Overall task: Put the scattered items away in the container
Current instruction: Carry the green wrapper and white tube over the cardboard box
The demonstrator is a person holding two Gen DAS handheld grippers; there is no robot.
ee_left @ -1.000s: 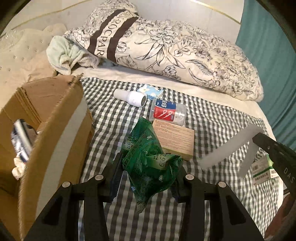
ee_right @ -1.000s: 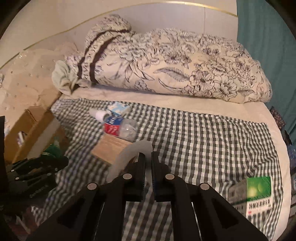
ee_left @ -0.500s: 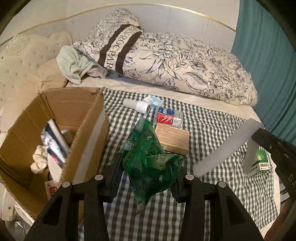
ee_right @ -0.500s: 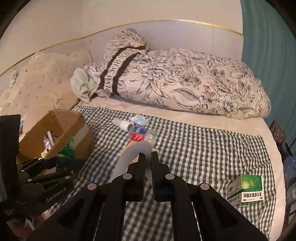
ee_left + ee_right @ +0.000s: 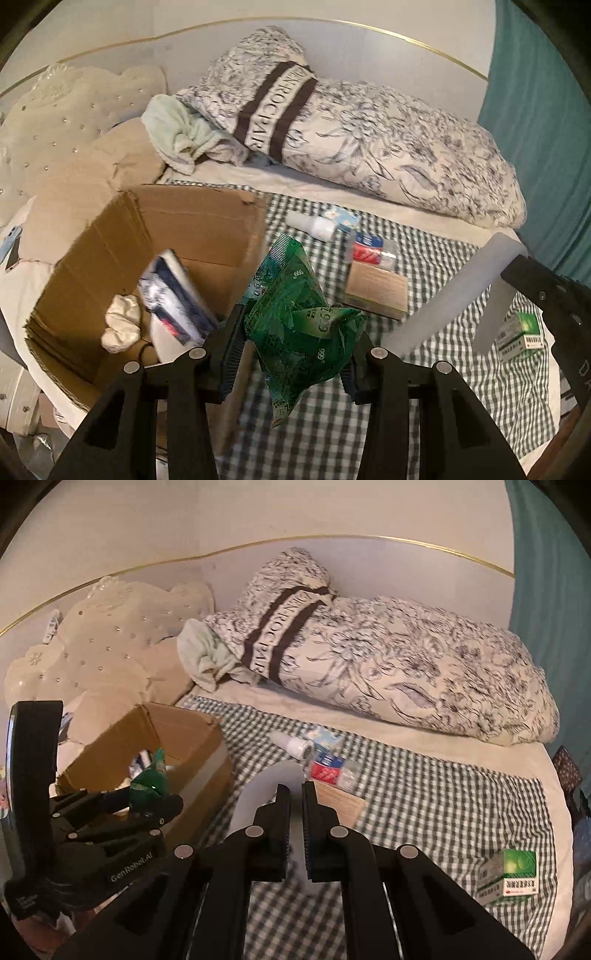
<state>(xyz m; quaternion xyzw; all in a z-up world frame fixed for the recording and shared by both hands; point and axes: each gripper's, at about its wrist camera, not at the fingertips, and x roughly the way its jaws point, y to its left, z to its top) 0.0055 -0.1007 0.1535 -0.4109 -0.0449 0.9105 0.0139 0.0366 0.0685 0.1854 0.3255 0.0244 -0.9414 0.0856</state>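
Left gripper (image 5: 295, 354) pinches a crumpled green packet (image 5: 299, 325), jaws pressed into its sides; packet hangs clear of the bed. Right gripper (image 5: 294, 812) pressed together on a thin white strip (image 5: 269, 786), which arches up out of the pads and shows as a pale bar in the left view. Change over the last second: both hands have lifted and swung toward the box (image 5: 122, 236); its open top, a sliver at frame edge a second ago, now fills the left of the left view, with a dark-blue pack (image 5: 173, 295) and a white wad (image 5: 120, 325) inside. In the right view the packet sits over the box's near rim. Judgement: carry nearly done, packet drop looks next, strip after. Left on the checked cloth (image 5: 424, 812): white bottle (image 5: 293, 746), red-label bottle (image 5: 332, 770), brown box (image 5: 340, 803) mid-cloth; green-white carton (image 5: 511, 873) near the cloth's right front corner
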